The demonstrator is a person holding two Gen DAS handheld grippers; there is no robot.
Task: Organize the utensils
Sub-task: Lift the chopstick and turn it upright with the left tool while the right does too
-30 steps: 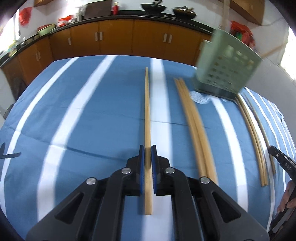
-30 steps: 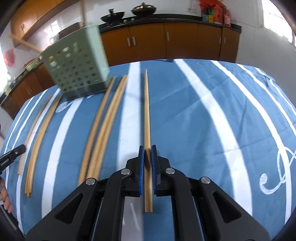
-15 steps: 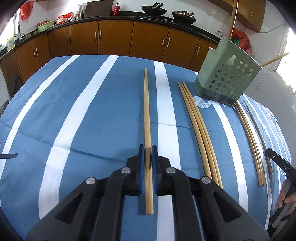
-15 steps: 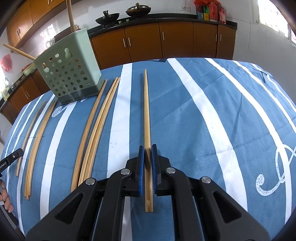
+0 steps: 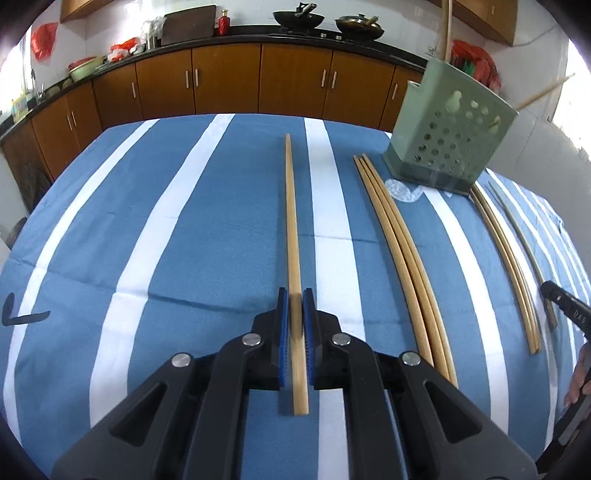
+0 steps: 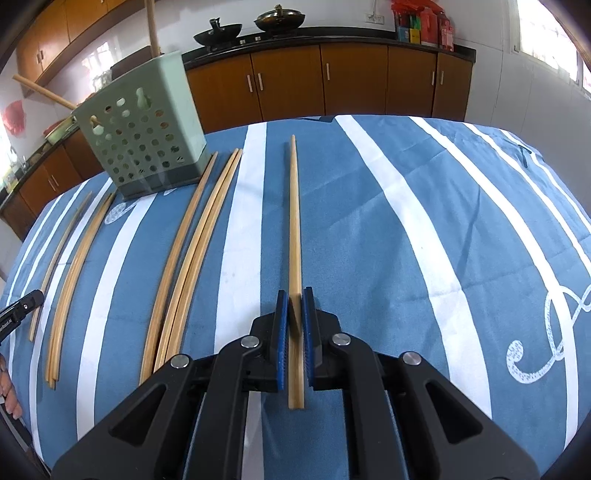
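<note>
**Left wrist and right wrist views: each gripper pinches one chopstick over the striped cloth**

Left wrist view, largest first: a blue cloth with white stripes (image 5: 184, 229) covers the tabletop and fills most of the frame. Brown kitchen cabinets (image 5: 225, 85) run along the top, with two dark woks (image 5: 295, 18) on the counter above them. At the upper right a pale green perforated utensil holder (image 5: 447, 144) stands on the cloth, with wooden sticks poking out of it. Below it lie loose chopsticks: a bundle of three (image 5: 402, 258) right of centre, and a further pair (image 5: 506, 258) near the right edge. At bottom centre the left gripper (image 5: 295, 325) has its blue-padded fingers (image 5: 282, 332) pressed onto a single wooden chopstick (image 5: 291, 229), which runs straight up the frame from between them.

Right wrist view: the same striped cloth (image 6: 424, 240) fills the frame under the cabinets (image 6: 354, 81). The green holder (image 6: 144, 147) sits at the upper left. The bundle of three chopsticks (image 6: 192, 258) lies left of centre, and more chopsticks (image 6: 70, 280) lie near the left edge. At bottom centre the right gripper (image 6: 294, 325) pinches its own chopstick (image 6: 293, 229) between its blue fingers (image 6: 281, 332), the thick end jutting out below the pads.
</note>
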